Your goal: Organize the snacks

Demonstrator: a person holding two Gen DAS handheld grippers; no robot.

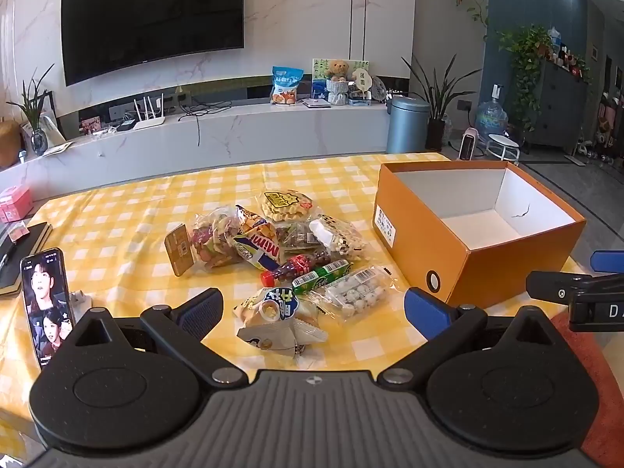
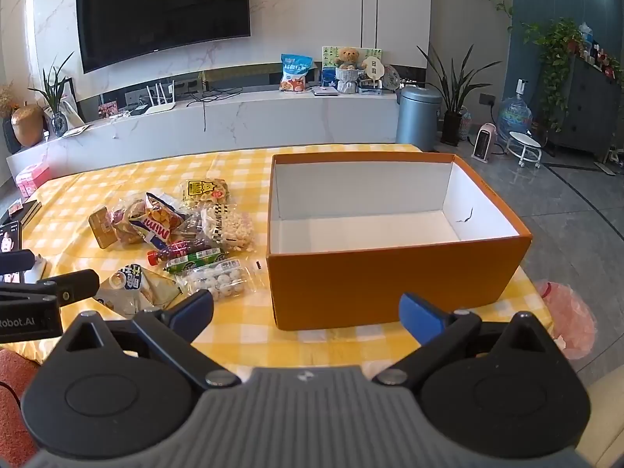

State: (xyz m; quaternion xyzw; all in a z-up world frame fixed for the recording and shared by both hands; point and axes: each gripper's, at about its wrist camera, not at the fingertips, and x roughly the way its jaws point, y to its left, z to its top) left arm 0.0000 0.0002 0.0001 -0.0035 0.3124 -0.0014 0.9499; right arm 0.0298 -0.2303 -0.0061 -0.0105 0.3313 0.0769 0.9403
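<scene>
Left wrist view looks across a yellow checked tablecloth (image 1: 117, 218) at a heap of snacks, with the left gripper (image 1: 314, 314) hanging low over the near edge of the table, its blue-padded jaws spread wide and holding nothing. Directly between the fingertips lies a crumpled pale snack bag with a blue and white label (image 1: 275, 318). Just beyond it sit a clear pack of round white candies (image 1: 358, 292), a green candy tube (image 1: 321, 279) and a small dark bottle with a red cap (image 1: 294, 267). Farther back are a bag marked "Mimi" (image 1: 259, 247), a clear bag of mixed crisps (image 1: 212, 241), a round waffle pack with a yellow label (image 1: 284, 204) and a black-and-white patterned bag of pale pieces (image 1: 337, 234). All touch or overlap in one pile near the middle of the cloth.

An orange cardboard box (image 1: 503, 269) with a white interior stands to the right of the pile, open at the top, just beside the candy pack. A phone (image 1: 46, 304) showing faces stands propped at the left edge.

Right wrist view shows the right gripper (image 2: 306, 314) facing the box's long orange wall (image 2: 390, 284), jaws likewise wide apart and gripping nothing. The box interior is bare white, with a dark mark on its right wall. A pink plastic bag (image 2: 569, 312) lies off the table's right corner.
</scene>
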